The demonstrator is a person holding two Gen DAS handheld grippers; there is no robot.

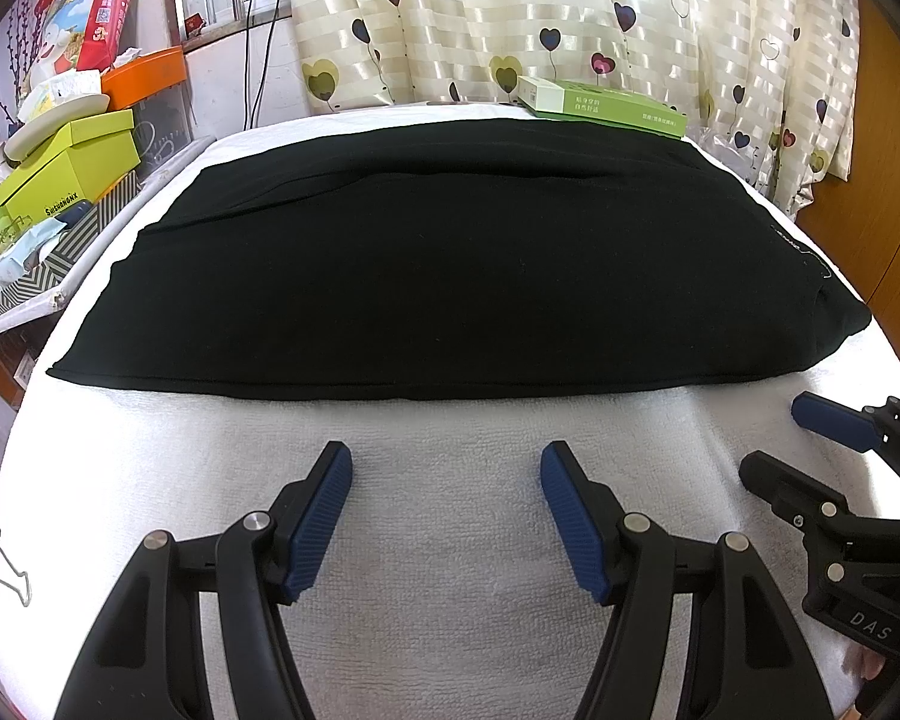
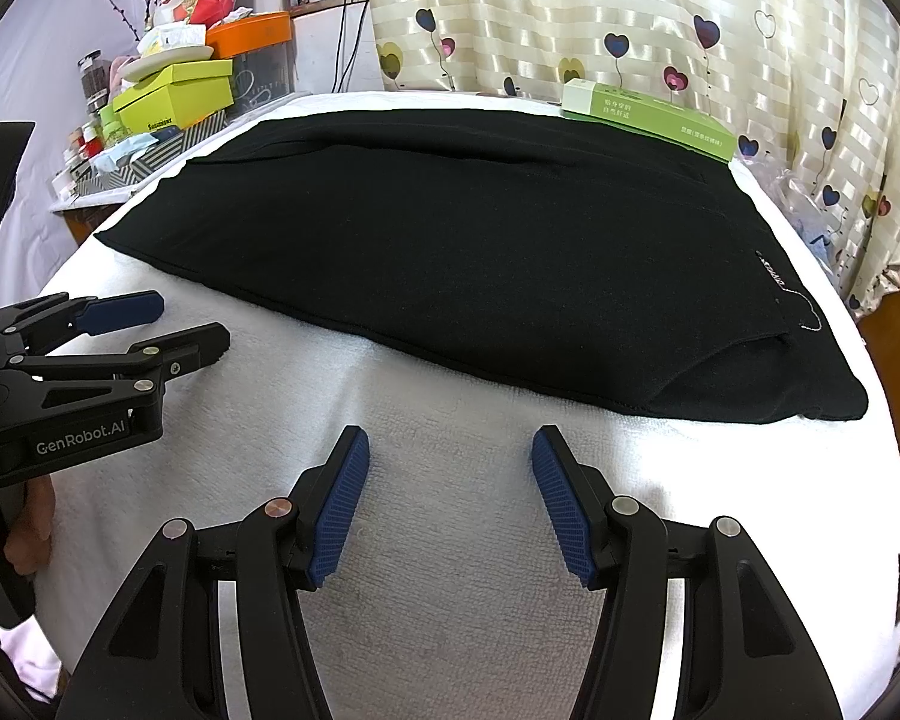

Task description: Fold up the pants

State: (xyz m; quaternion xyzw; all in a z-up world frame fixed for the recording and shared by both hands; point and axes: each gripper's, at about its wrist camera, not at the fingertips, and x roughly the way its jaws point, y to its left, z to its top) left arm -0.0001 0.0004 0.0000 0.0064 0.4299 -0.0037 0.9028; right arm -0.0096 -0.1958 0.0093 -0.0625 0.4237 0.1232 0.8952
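Observation:
Black pants [image 1: 450,264] lie flat and folded into a wide rectangle on a white towel [image 1: 450,516] that covers the table; they also fill the middle of the right wrist view [image 2: 480,276]. A small white label and stitched loop sit at their right end [image 2: 771,276]. My left gripper [image 1: 446,468] hovers open over bare towel, just short of the pants' near hem, nothing between its blue pads. My right gripper [image 2: 450,456] is open too, near the hem's right part. Each gripper shows in the other's view: the right one [image 1: 792,438] and the left one [image 2: 180,324].
A green-and-white box [image 1: 606,105] rests at the table's far edge, touching the pants. Stacked boxes and clutter [image 1: 66,168] crowd a shelf at left. A heart-patterned curtain [image 1: 570,18] hangs behind. A wooden cabinet [image 1: 870,192] stands at right. A hand [image 2: 27,528] holds the left gripper.

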